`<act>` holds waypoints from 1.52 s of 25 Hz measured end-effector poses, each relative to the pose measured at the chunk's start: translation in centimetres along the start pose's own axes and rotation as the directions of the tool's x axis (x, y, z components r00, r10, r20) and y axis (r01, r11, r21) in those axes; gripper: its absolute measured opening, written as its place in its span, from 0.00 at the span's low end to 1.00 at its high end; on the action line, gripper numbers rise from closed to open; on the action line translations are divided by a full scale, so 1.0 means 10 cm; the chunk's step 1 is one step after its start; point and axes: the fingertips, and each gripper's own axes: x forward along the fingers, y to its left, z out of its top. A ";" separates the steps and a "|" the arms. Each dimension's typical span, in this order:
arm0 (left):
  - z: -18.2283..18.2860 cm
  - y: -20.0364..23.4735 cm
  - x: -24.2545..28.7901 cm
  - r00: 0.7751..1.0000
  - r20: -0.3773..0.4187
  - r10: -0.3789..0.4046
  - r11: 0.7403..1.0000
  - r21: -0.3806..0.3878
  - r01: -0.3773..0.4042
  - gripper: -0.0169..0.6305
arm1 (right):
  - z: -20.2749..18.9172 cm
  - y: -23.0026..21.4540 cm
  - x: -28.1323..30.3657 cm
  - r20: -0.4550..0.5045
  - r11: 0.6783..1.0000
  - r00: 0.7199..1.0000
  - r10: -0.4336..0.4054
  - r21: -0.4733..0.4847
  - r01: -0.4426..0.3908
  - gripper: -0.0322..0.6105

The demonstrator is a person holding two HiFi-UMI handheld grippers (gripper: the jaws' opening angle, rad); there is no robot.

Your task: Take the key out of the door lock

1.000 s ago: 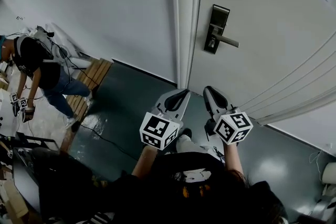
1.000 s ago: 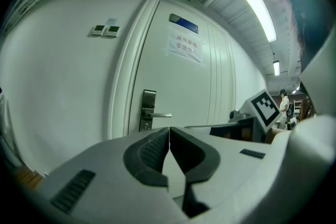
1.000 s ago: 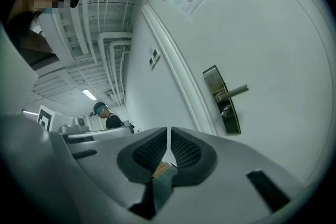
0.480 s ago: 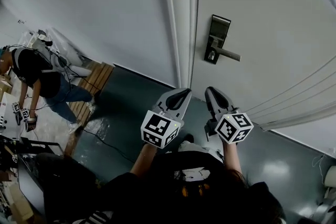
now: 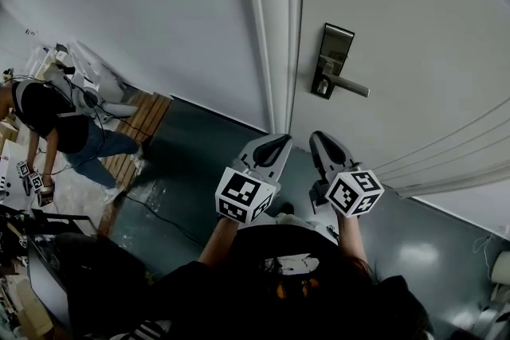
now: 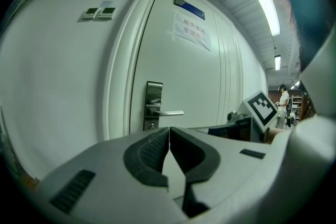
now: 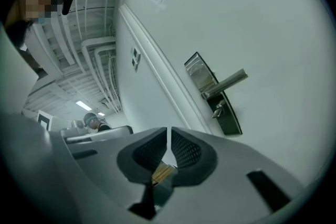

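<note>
Key (image 7: 217, 109): small, silvery metal, sticking out of the keyhole in the lower part of the lock plate (image 7: 212, 94), just under the lever handle (image 7: 227, 83). It looks tilted and hangs a bit off the plate face; too small to make out its shape further. Nothing touches it.

Lock plate is a dark, shiny upright rectangle on the white door (image 5: 414, 28), close to the door's edge. The silver lever runs sideways from the plate's middle, away from that edge.

Left gripper (image 5: 275, 146): below the lock plate in the head view, well apart from it, pointing up at the door. Jaws are fully together and have hold of nothing; in the left gripper view the plate shows just above the closed tips.

Right gripper (image 5: 320, 144): just beside the left one, also below the plate and well clear of it. Jaws pressed together, no object in them; key not in them.

Another person (image 5: 48, 119) stands far off to the plate's left, bent over, in the head view.
</note>
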 end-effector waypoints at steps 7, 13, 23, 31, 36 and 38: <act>-0.06 0.02 -0.04 1.000 -0.030 0.006 1.000 -0.006 -0.006 0.04 | -0.04 -0.02 0.03 -0.012 1.000 1.000 -0.009 0.019 0.010 0.07; -0.10 0.05 0.06 0.998 -0.053 -0.020 1.000 0.000 0.020 0.04 | -0.08 -0.09 0.05 -0.003 0.998 0.999 -0.033 0.054 0.033 0.07; -0.03 0.27 0.30 0.992 -0.059 -0.112 0.994 0.012 0.112 0.04 | 0.00 -0.24 0.24 0.040 0.990 0.992 -0.116 0.085 0.112 0.07; 0.01 0.47 0.43 0.980 -0.058 -0.188 0.981 0.028 0.190 0.04 | -0.03 -0.36 0.46 0.056 0.976 0.982 -0.181 0.131 0.173 0.13; 0.04 0.59 0.50 0.970 -0.057 -0.236 0.970 0.043 0.239 0.04 | -0.03 -0.52 0.56 0.076 0.959 0.966 -0.249 0.162 0.234 0.15; 0.07 0.63 0.51 0.966 -0.057 -0.254 0.965 0.048 0.256 0.04 | -0.02 -0.58 0.60 0.078 0.952 0.959 -0.274 0.164 0.258 0.16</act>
